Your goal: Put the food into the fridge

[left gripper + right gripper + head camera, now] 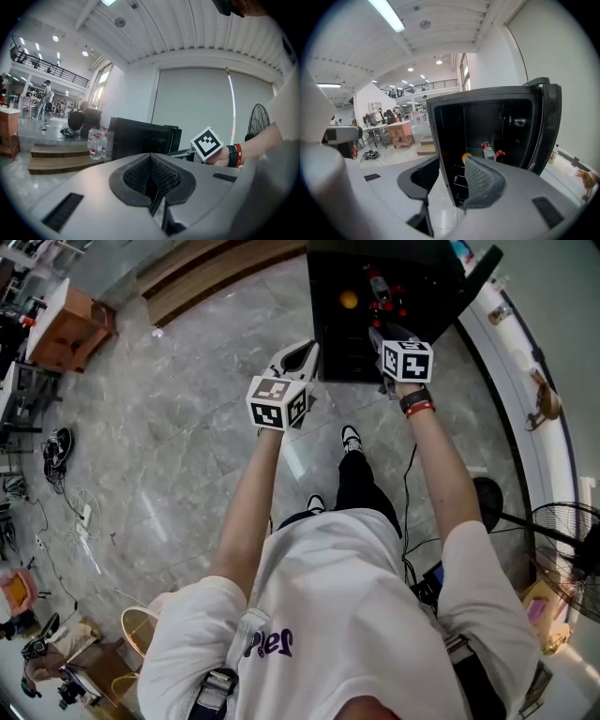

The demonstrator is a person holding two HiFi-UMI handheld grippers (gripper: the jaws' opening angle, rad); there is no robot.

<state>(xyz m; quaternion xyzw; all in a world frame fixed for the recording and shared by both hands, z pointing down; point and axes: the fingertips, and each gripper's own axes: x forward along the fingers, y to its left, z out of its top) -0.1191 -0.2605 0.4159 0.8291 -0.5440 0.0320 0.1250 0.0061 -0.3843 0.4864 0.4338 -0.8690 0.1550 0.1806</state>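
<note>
The black fridge (375, 310) stands open on the floor ahead of me, its door (547, 124) swung to the right. Inside lie an orange (465, 156), a bottle with a red label (488, 150) and a red can (500, 153); the orange (349, 299) also shows from above. My right gripper (447, 171) hangs just in front of the opening, jaws apart with nothing between them. It shows in the head view as the right gripper (380, 336). My left gripper (151, 165) is shut and empty, held left of the fridge (140, 138); from above, the left gripper (302, 354) is near the fridge's front left corner.
Polished stone floor (187, 427) spreads to the left. Several water bottles (96, 141) stand on a low wooden step (61, 157) left of the fridge. A standing fan (562, 531) and a white ledge (525, 381) are at the right. Cables (75, 512) and a wooden cabinet (70, 324) are far left.
</note>
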